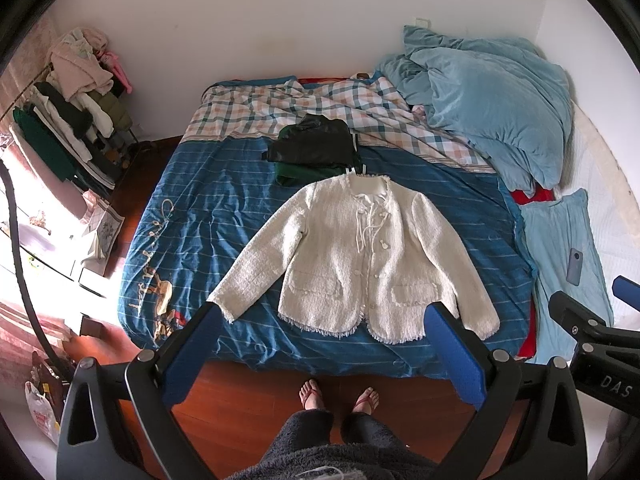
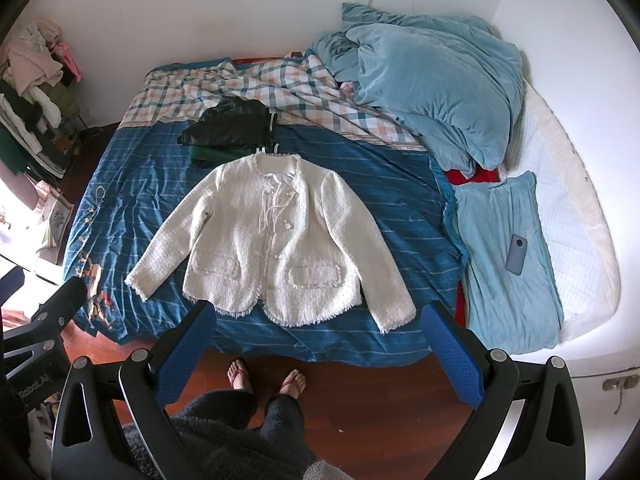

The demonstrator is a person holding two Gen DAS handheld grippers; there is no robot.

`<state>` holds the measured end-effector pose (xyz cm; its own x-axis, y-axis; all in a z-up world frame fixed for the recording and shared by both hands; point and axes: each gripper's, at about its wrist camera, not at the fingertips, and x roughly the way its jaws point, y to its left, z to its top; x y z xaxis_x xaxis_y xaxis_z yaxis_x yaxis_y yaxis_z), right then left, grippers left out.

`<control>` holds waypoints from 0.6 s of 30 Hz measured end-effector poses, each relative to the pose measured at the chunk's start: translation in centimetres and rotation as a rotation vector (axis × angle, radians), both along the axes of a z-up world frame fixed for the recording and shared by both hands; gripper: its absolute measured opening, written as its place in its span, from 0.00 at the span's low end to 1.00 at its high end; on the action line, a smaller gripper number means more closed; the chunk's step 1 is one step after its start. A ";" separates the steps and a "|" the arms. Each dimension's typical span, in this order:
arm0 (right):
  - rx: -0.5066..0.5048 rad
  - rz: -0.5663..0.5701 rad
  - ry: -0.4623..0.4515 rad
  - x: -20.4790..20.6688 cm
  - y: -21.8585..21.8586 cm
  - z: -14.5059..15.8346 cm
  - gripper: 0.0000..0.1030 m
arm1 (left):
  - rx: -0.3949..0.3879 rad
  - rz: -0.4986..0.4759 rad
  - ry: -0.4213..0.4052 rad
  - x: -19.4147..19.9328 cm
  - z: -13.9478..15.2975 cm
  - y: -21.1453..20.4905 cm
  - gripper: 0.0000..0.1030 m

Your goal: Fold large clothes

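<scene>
At the far left a clothes rack (image 1: 76,120) stood against the white wall, heaped with pale, green and dark garments, and a plastic bag (image 1: 42,412) sat on the red wooden floor (image 1: 248,400) below it. The bed (image 2: 576,184) filled the middle of the room under a blue striped cover (image 1: 192,216), with a checked blanket (image 1: 280,104) bunched toward the wall. The white jacket (image 1: 356,260) lay flat and face up on the blue cover near the foot edge, sleeves spread out to both sides, collar pointing toward the wall. Just beyond its collar sat a folded dark pile (image 1: 314,148) of black and green clothes. The left claw (image 1: 324,352) hung above the foot of the bed with its blue-padded jaws spread wide, holding nothing, and the right claw (image 2: 320,348) hung likewise, wide open and empty. The person's feet (image 2: 266,376) in flip-flops stood on the floor below. Further right a light blue duvet (image 2: 432,92) was piled at the corner, and a phone (image 2: 516,254) rested on a light blue pillow (image 2: 508,300)
</scene>
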<state>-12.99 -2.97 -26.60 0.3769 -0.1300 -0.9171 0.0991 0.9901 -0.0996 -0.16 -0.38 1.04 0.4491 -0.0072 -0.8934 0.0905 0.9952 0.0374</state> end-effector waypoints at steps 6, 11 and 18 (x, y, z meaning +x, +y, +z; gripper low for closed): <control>-0.001 0.001 -0.001 0.1 0.0 0.0 1.00 | 0.001 -0.001 0.000 0.0 0.0 0.0 1.00; -0.003 0.001 -0.001 0.1 0.1 0.1 1.00 | 0.000 -0.001 -0.001 -0.1 0.2 -0.2 1.00; 0.001 0.000 -0.001 0.3 0.2 0.0 1.00 | -0.002 -0.002 0.000 0.0 0.5 -0.5 1.00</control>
<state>-12.68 -2.79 -26.63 0.3783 -0.1292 -0.9166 0.0988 0.9902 -0.0988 -0.13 -0.89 1.54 0.4493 -0.0105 -0.8933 0.0928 0.9951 0.0350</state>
